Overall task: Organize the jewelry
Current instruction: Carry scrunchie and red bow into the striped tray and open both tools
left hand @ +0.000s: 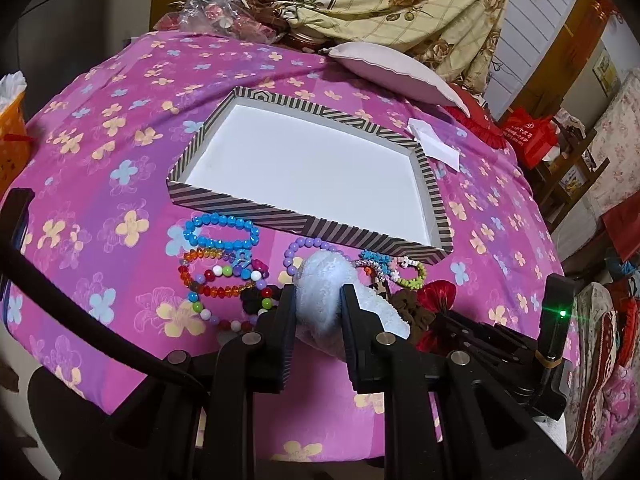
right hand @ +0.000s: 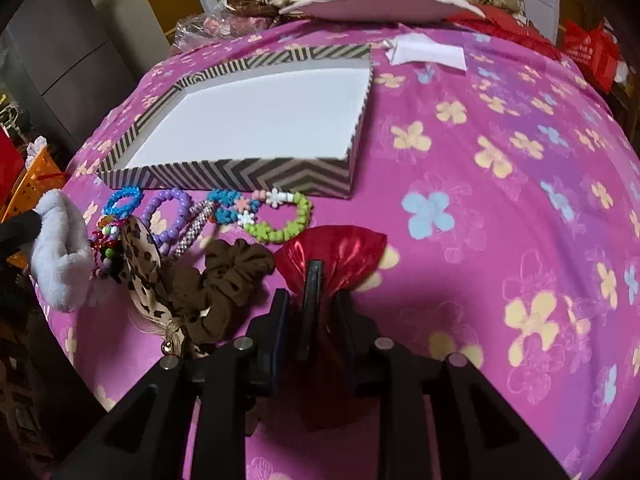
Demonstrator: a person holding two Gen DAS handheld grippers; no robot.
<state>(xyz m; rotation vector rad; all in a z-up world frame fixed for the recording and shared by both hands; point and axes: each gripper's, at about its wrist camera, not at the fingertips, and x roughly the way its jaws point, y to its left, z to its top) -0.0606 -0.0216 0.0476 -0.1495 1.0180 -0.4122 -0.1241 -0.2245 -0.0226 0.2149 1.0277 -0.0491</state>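
Note:
My left gripper (left hand: 318, 300) is shut on a white fluffy scrunchie (left hand: 324, 280), held just above the jewelry pile; the same scrunchie (right hand: 60, 248) shows at the left edge of the right wrist view. My right gripper (right hand: 314, 304) is shut on a shiny red bow clip (right hand: 336, 248), whose black clip bar stands between the jaws. An empty striped box tray (left hand: 304, 224) (right hand: 224, 174) lies behind the pile. In front of it lie a blue bead bracelet (left hand: 220, 232), a purple bead bracelet (right hand: 170, 212), a green flower bracelet (right hand: 280, 216), a brown scrunchie (right hand: 228, 276) and a leopard-print hair tie (right hand: 140, 264).
Everything rests on a pink flowered bedspread (right hand: 500, 160). A pink pillow (left hand: 392, 72) and a white paper (left hand: 436, 144) lie behind the tray. An orange basket (left hand: 12, 140) stands off the left edge. Bedding and bags are heaped at the back.

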